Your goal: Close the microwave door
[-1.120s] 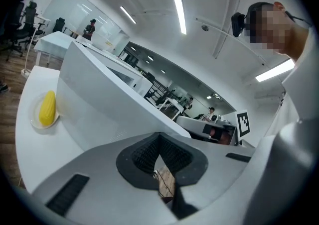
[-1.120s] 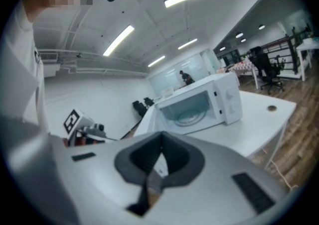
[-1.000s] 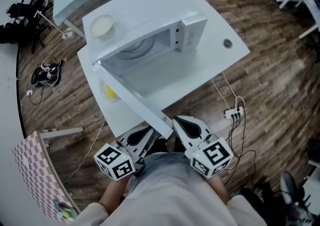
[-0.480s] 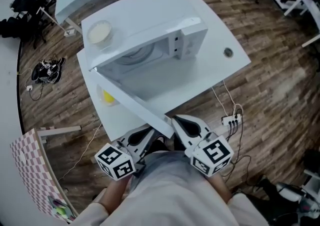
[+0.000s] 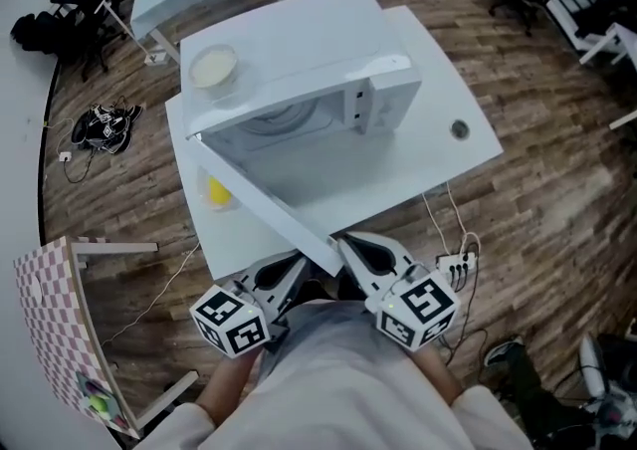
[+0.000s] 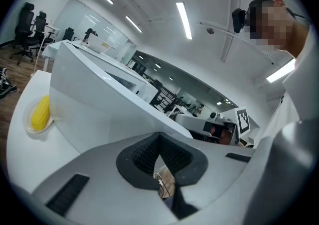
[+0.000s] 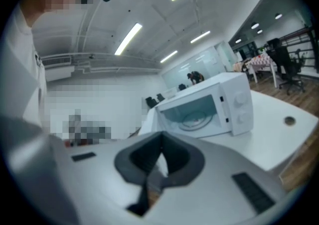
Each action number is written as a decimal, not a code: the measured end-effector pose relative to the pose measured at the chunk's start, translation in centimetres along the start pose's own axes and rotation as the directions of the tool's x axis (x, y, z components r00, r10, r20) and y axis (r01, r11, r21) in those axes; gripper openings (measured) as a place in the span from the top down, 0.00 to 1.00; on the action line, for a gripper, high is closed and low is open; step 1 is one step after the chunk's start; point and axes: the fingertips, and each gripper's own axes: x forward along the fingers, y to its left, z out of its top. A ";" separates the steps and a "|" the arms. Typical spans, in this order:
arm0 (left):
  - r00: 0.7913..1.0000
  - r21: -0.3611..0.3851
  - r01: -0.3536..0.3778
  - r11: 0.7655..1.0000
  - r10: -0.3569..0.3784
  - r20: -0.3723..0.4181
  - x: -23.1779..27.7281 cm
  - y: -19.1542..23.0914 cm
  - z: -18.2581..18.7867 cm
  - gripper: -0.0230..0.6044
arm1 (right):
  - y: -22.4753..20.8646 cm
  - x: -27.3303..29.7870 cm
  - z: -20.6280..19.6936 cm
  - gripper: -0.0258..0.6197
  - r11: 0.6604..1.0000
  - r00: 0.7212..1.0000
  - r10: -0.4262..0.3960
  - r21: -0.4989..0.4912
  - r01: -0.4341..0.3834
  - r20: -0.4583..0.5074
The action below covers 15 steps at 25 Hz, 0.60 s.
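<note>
A white microwave (image 5: 328, 50) stands on a white table (image 5: 438, 154). Its door (image 5: 269, 199) is swung wide open, and the door's free edge reaches almost to my grippers. The open cavity and turntable (image 7: 192, 117) show in the right gripper view. My left gripper (image 5: 297, 265) sits just below the door's outer end, shut with nothing in it. The door (image 6: 104, 109) fills that gripper's view as a big white panel. My right gripper (image 5: 350, 242) is right of the door's end, also shut and empty.
A pale bowl (image 5: 212, 67) rests on the microwave's top. A yellow corn cob on a plate (image 5: 217, 191) lies on the table left of the door. A cable hole (image 5: 459, 128) marks the table's right side. A power strip (image 5: 453, 264), cables, shoes (image 5: 105, 129) and a checkered board (image 5: 50, 329) are on the floor.
The head view has shifted a little, so the table sits slightly higher and further right. Both grippers and the open door hold the same places.
</note>
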 end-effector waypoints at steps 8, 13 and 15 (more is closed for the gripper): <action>0.997 -0.006 -0.046 0.999 0.046 0.068 0.6 0.3 0.7 0.94 | -0.6 -0.5 0.7 0.93 0.998 0.999 0.048 -0.032 -0.048 0.005; 0.994 0.007 -0.052 0.999 0.052 0.096 1.9 -0.2 1.2 0.94 | -1.3 -1.6 1.2 0.93 0.997 0.998 0.061 -0.045 -0.060 0.021; 0.994 0.011 -0.048 0.999 0.047 0.096 2.2 -0.4 1.2 0.94 | -1.5 -2.0 1.2 0.93 0.997 0.998 0.058 -0.044 -0.057 0.023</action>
